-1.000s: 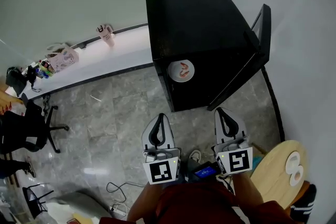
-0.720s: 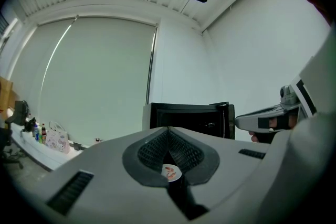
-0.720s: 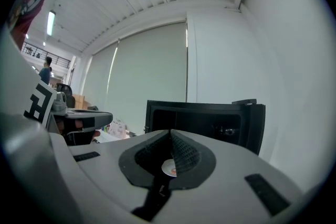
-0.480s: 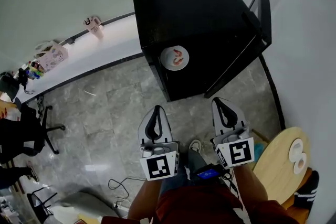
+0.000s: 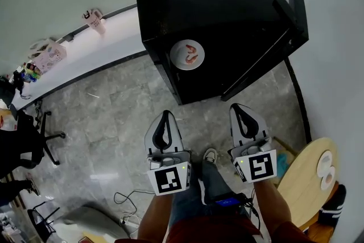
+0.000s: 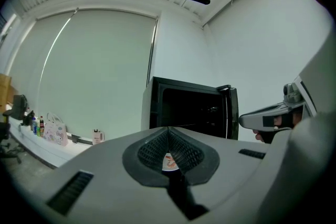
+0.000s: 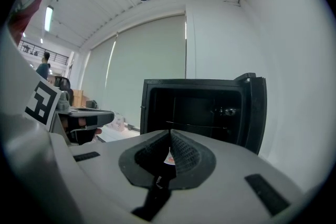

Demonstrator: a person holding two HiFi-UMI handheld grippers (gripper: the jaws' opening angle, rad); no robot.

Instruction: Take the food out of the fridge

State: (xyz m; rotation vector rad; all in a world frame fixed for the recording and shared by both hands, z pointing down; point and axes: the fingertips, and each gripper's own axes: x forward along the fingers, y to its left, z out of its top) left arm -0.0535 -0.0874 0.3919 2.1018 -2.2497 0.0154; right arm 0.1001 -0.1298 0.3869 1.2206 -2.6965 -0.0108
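I hold the left gripper and right gripper side by side, well short of the fridge. Both have their jaws closed on nothing, probably an approach stance. The door stands open to my right, giving access. The plate of food lies flat at the front of the opening. It is round, with no long axis, and the pink curl on it is too small to orient.

Matt blk fridge, glossy tile floor, prob. wood table
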